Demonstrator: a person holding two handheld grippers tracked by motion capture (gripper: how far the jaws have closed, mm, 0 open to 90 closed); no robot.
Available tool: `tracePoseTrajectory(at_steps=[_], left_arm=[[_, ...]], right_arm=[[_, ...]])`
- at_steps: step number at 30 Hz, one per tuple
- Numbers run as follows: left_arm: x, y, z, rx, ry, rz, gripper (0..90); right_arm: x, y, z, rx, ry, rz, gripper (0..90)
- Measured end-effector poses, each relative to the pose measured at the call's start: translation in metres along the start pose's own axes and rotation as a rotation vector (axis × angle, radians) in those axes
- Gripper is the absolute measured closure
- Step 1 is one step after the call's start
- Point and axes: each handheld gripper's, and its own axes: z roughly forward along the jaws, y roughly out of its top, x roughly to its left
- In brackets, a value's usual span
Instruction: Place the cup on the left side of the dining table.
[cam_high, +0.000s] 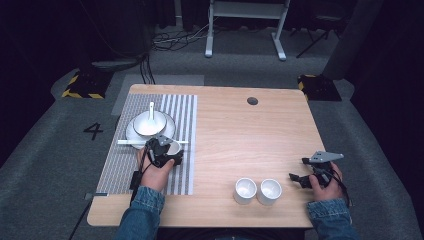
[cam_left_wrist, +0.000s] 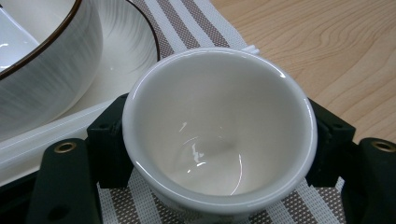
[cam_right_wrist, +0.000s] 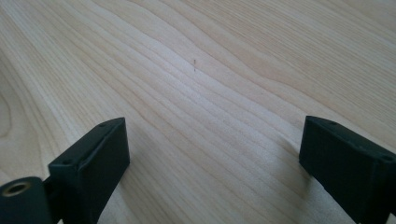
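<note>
Landmark: the striped placemat (cam_high: 150, 145) on the left part of the wooden table (cam_high: 240, 135).
Left gripper (cam_high: 167, 150): over the placemat's right half, jaws clamped on either side of a small white cup (cam_left_wrist: 219, 130); cup upright, empty.
Bowl (cam_high: 148, 123): on a plate (cam_high: 131, 132) on the placemat, just beyond the held cup; a white spoon (cam_high: 151, 110) rests in it.
Two white cups (cam_high: 257, 191): side by side off the placemat's right edge, near the table's front.
Right gripper (cam_high: 300, 177): well right of the placemat, past the two cups; jaws wide apart over bare wood, holding nothing.
</note>
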Motion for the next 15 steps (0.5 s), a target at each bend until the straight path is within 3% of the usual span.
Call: tracePoseTrajectory(at_steps=[5, 9, 15], left_arm=[[0.000, 0.000, -0.002, -0.018, 0.004, -0.022, 26.2], [-0.002, 0.000, -0.004, -0.027, 0.022, -0.005, 25.7], [-0.002, 0.002, -0.017, -0.094, 0.039, -0.007, 23.2]], right_arm=[[0.000, 0.000, 0.000, 0.000, 0.000, 0.000, 8.4], [0.000, 0.000, 0.000, 0.000, 0.000, 0.000, 8.4], [0.000, 0.000, 0.000, 0.000, 0.000, 0.000, 8.4]])
